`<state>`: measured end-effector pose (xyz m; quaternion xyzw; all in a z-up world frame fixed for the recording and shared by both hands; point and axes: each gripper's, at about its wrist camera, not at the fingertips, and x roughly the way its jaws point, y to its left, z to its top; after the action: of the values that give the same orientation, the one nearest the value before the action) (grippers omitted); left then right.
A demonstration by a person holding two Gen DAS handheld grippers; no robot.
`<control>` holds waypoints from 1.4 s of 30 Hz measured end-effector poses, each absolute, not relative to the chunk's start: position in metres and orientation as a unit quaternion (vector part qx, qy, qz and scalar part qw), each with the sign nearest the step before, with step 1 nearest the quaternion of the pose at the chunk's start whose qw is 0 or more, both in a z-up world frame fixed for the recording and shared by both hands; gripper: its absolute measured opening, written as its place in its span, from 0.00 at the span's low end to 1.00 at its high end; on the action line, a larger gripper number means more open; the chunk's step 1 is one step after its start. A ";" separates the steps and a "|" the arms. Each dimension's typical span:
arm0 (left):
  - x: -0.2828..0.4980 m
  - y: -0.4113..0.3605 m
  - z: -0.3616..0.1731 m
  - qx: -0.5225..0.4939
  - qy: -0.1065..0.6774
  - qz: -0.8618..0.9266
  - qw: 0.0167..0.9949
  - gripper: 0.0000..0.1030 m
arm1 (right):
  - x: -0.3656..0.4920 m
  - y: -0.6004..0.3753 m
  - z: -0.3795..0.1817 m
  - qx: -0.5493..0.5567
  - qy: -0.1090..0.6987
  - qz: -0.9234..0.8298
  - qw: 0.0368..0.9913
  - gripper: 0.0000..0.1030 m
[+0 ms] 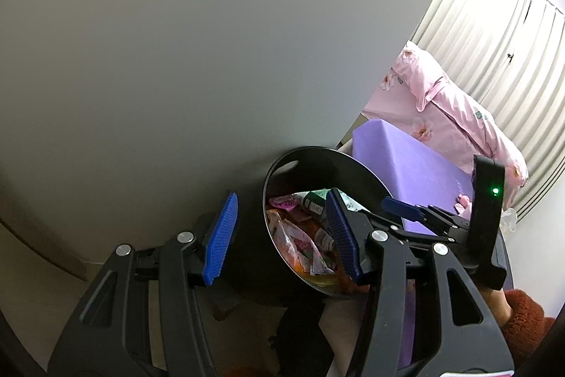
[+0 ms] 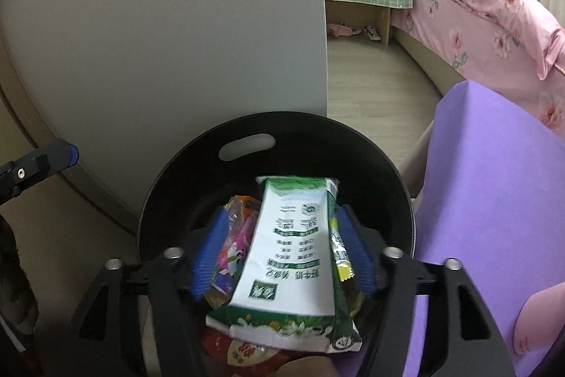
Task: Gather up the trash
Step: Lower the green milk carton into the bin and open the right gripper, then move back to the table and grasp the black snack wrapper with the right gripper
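Note:
A round black bin [image 2: 317, 143] stands on the floor, half full of wrappers [image 1: 293, 246]. My right gripper [image 2: 282, 253] hangs over its mouth with a white-and-green milk carton [image 2: 293, 253] lying loose between the fingers. A gap shows beside the left pad [image 2: 208, 257], so the jaws are open. In the left wrist view my left gripper [image 1: 280, 235] is open and straddles the bin's near rim [image 1: 265, 200], one finger outside and one over the trash, gripping nothing. The right gripper's blue finger [image 1: 399, 208] reaches in from the right, held by a hand in a rust sleeve [image 1: 522, 313].
A purple block [image 2: 494, 200] stands tight against the bin's right side. A pale wall panel [image 2: 176, 41] rises just behind the bin. Beyond lie wooden floor [image 2: 370, 87], a bed with a pink floral quilt [image 2: 494, 9] and curtains [image 1: 494, 41].

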<state>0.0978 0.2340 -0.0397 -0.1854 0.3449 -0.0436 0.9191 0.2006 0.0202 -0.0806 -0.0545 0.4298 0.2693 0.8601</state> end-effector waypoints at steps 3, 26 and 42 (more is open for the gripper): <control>0.095 0.230 -0.035 -0.180 0.341 -0.044 0.922 0.48 | 0.193 0.017 -0.069 -0.063 0.417 0.268 0.866 0.60; 0.108 0.088 -0.011 -0.091 0.343 -0.186 0.916 0.48 | 0.126 -0.190 0.021 -0.078 0.335 0.090 0.935 0.60; 0.104 -0.053 -0.031 -0.050 0.388 -0.309 0.867 0.48 | 0.140 -0.357 -0.048 -0.040 0.401 0.009 0.915 0.47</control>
<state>0.1036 -0.0530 -0.0313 -0.0498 0.3881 -0.3092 0.8668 0.1403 -0.3571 -0.0477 -0.0402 0.4014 0.0089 0.9150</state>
